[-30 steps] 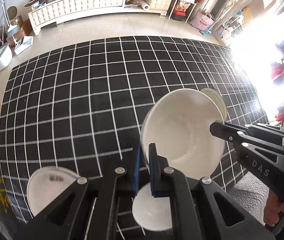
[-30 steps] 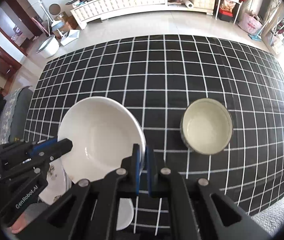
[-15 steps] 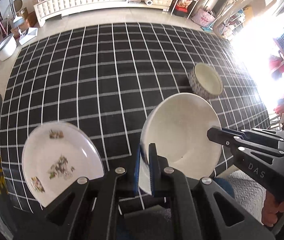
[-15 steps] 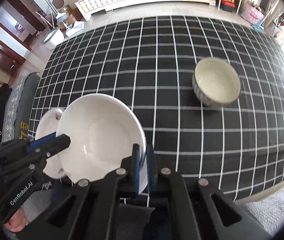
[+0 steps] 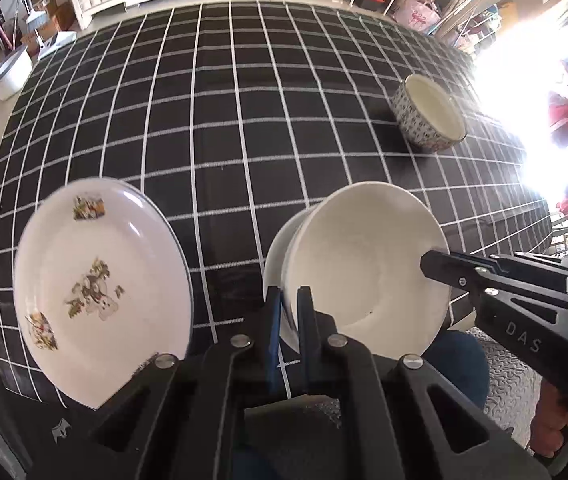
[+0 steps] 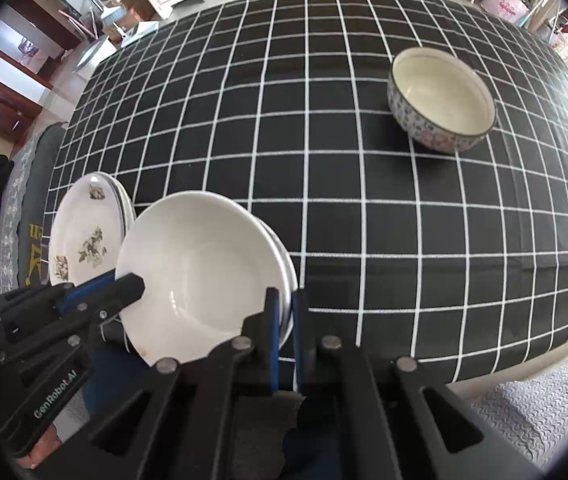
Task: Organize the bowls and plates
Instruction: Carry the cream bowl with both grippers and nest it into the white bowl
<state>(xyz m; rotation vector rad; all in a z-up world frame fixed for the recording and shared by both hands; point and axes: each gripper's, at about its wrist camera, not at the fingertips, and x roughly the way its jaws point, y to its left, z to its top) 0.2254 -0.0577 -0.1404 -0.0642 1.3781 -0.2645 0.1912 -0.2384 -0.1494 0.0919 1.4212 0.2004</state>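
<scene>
Now both grippers' jaws pinch opposite rims of the white bowl, left gripper and right gripper. It hangs tilted at the surface's near edge, just right of the plates; the left is nearer them.

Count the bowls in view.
2. A white bowl, clamped at its rim by the left gripper and right gripper, is at the cloth's near edge. A patterned bowl stands alone, far right. Rims under the white bowl may be more dishes.
</scene>
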